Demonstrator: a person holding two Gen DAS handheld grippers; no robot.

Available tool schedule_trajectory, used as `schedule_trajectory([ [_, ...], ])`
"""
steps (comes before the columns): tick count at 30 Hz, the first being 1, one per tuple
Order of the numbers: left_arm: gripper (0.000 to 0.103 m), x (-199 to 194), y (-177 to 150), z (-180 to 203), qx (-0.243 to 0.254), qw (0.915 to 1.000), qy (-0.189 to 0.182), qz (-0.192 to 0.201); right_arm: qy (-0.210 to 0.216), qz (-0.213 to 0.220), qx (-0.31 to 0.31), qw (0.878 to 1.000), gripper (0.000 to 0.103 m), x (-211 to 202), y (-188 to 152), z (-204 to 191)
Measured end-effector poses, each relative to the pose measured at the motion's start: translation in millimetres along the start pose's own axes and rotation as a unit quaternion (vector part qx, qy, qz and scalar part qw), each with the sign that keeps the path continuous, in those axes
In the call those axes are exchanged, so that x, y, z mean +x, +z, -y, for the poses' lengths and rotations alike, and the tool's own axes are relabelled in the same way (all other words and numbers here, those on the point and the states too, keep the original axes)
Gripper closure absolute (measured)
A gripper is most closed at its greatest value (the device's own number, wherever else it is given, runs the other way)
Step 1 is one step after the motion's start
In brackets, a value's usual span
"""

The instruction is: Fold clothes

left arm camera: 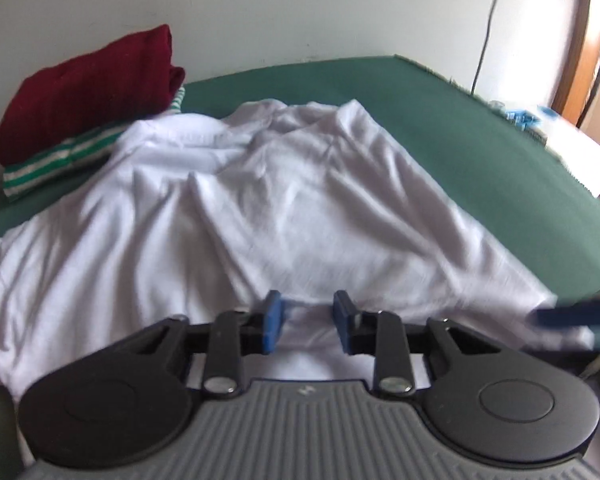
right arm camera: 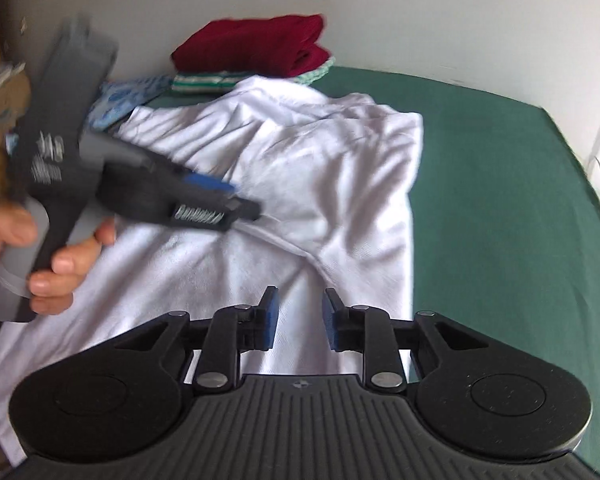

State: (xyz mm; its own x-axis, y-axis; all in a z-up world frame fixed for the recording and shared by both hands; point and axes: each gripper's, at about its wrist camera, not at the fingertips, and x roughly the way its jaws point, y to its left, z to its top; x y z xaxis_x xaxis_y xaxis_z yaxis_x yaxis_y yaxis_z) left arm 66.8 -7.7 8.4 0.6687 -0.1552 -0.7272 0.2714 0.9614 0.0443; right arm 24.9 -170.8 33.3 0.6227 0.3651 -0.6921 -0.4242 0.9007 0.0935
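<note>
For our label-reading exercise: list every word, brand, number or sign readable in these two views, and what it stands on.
No text can be read.
White markings on the dark grey body of the left gripper: too blurred to read.
Small pale mark on the ribbed grey gripper housing: a sign, not legible.
Small round mark on the ribbed dark gripper housing: not legible.

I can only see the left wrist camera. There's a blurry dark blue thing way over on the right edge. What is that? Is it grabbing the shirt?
Observer: Probably the right gripper. Its own camera shows its jaws apart over the white shirt, gripping nothing.
Operator: Who's holding my gripper?
Observer: A hand is wrapped around the grey handle of the left gripper.
Operator: Is anything hiding beside the stripy clothes?
Observer: Yes. In the right wrist view, a blue patterned cloth lies just left of the striped garment.
</note>
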Motion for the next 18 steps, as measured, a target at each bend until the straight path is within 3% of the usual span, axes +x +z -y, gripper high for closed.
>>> schedule_trajectory([
  [2, 0.057, -9.2, -11.9, -5.1, 0.018, 0.9997, 0.018, -0.001, -0.007, 0.008, 0.029, 1.000, 0.077, -20.9, -10.1, 9.5],
  [4, 0.056, -19.7, -20.8, -10.8, 0.037, 0.9980, 0.051, 0.000, -0.012, 0.013, 0.062, 0.998, 0.075, -43.8, -26.1, 21.5],
  [8, 0.067, -47.4, -21.4, -18.3, 0.056, 0.9918, 0.115, 0.004, -0.023, 0.003, 0.119, 0.993, 0.073, -86.0, -65.7, 42.0],
  [9, 0.065, -60.0, -19.4, -15.7, 0.062, 0.9915, 0.113, 0.016, -0.023, -0.005, 0.125, 0.992, 0.072, -96.6, -77.0, 44.0],
  [11, 0.044, -79.4, -16.8, -2.6, 0.086, 0.9907, 0.099, 0.038, -0.017, -0.026, 0.131, 0.991, 0.072, -116.7, -100.5, 45.1],
  [13, 0.033, -89.0, -17.7, 15.2, 0.116, 0.9884, 0.085, 0.048, -0.013, -0.047, 0.129, 0.990, 0.070, -134.6, -125.9, 39.1],
  [18, 0.045, -79.8, -26.7, 61.5, 0.209, 0.9751, 0.068, 0.029, -0.008, -0.070, 0.103, 0.992, 0.061, -157.2, -176.0, 14.0],
])
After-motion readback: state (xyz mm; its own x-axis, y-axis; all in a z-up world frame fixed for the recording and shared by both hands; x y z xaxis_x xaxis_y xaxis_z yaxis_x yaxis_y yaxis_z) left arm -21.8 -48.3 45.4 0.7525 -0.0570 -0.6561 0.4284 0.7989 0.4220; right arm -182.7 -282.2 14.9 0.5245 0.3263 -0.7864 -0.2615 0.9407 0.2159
